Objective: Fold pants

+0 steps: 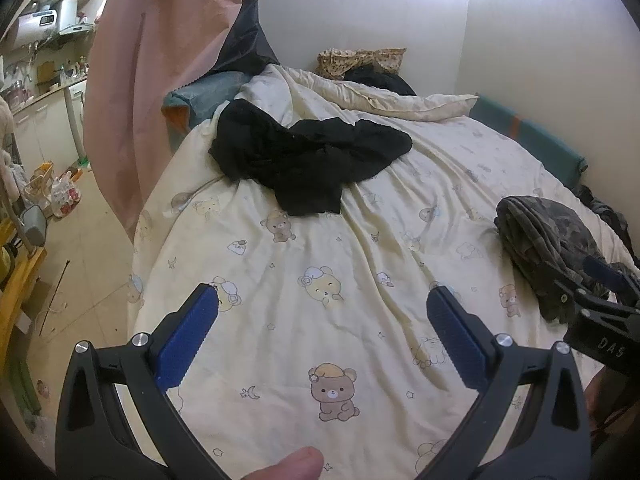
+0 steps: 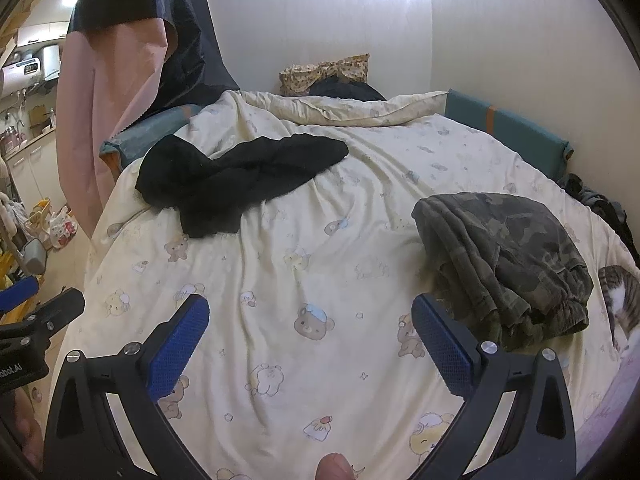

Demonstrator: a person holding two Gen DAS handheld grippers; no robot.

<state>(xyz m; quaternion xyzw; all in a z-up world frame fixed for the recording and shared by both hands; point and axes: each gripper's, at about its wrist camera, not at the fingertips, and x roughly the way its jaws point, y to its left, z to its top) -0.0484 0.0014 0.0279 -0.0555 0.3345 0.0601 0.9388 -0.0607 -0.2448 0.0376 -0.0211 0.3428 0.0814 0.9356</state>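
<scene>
Currently both grippers hover over the bed (image 1: 360, 240), jaws spread wide, holding nothing. Left gripper (image 1: 322, 316) points at the bear-print duvet; right gripper (image 2: 310, 320) sits just beside the camo pants (image 2: 508, 256), bunched in a heap on the bed's right side. Black garment (image 1: 312, 156), possibly another pair of pants, lies crumpled farther up. Cat (image 2: 622, 300) at right edge.

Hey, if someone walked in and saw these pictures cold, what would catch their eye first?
Probably the crumpled black pants heaped far back on the bear-print bedspread. Next, the folded camouflage pants on the right side, with a tabby cat just beyond them at the bed's edge.
</scene>
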